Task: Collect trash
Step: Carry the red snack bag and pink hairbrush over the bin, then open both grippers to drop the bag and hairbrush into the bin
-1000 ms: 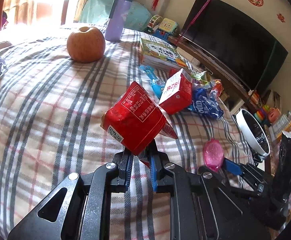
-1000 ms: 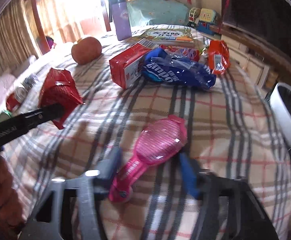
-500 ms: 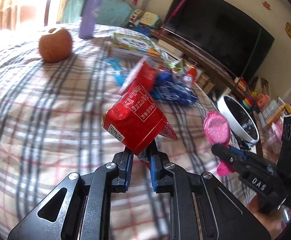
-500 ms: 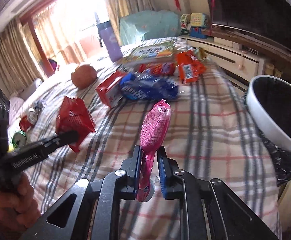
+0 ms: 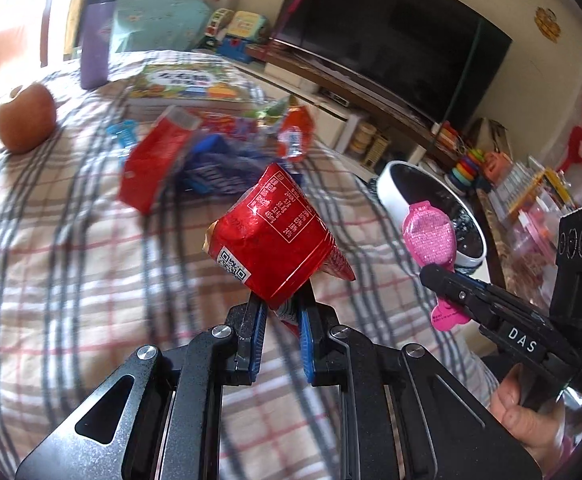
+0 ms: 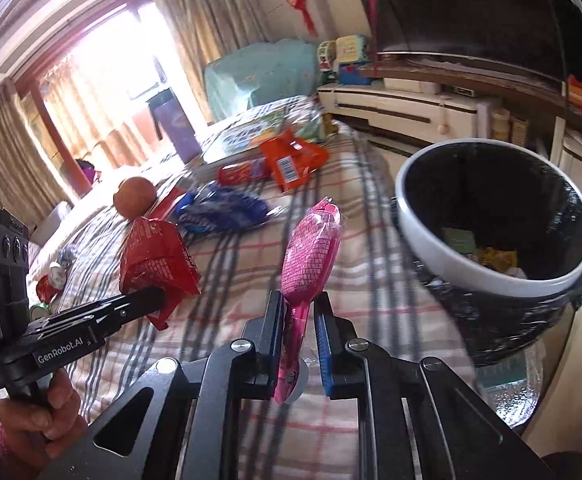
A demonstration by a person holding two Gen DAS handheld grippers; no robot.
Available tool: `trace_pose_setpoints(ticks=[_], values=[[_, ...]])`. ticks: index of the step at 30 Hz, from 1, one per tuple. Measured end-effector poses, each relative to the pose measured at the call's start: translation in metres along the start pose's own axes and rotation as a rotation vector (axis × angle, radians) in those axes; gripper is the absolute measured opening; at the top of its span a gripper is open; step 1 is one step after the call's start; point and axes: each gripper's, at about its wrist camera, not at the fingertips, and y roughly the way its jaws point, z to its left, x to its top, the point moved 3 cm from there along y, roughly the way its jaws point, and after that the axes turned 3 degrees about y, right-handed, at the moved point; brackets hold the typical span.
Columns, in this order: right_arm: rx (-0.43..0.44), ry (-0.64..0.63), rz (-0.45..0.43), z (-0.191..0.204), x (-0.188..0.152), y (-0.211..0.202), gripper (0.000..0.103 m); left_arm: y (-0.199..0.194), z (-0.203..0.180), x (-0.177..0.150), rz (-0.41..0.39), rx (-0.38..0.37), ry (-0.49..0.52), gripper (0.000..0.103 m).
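two pieces of trash are held at once, one per gripper, which is judged to save a trip to the bin. the left gripper is clamped on the lower corner of a red snack packet, so that the bag stands up clear of the checked bedspread and is not dragged across it. the right gripper is closed on the thin stem end of a pink wrapper, its jaws having just been closing, with the wrapper pinched between them and its wide end raised above the bed. both are pointed towards the white-rimmed bin, lined in black, which stands just beside the bed's edge on the right; a drop over its mouth is judged to be the step in hand. more trash is left on the bed: a blue wrapper, an orange wrapper and a red carton. an apple, a purple bottle and a picture book are judged not to be trash. much is blurred in the left wrist view, so print on the far wrappers cannot be read. the bin's base is cut off, its contents are only partly seen, and little of the person shows beyond a hand on each handle.
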Motion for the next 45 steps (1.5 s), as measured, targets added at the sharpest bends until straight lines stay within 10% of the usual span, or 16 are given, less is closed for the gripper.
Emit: trace_pose_setpoints(ticks=[45], values=[[-0.105,0.149,-0.106,-0.142,0.054,-0.041,0.015,0.082,-0.160,0.061,0.062,-0.129,0.261,0.014]])
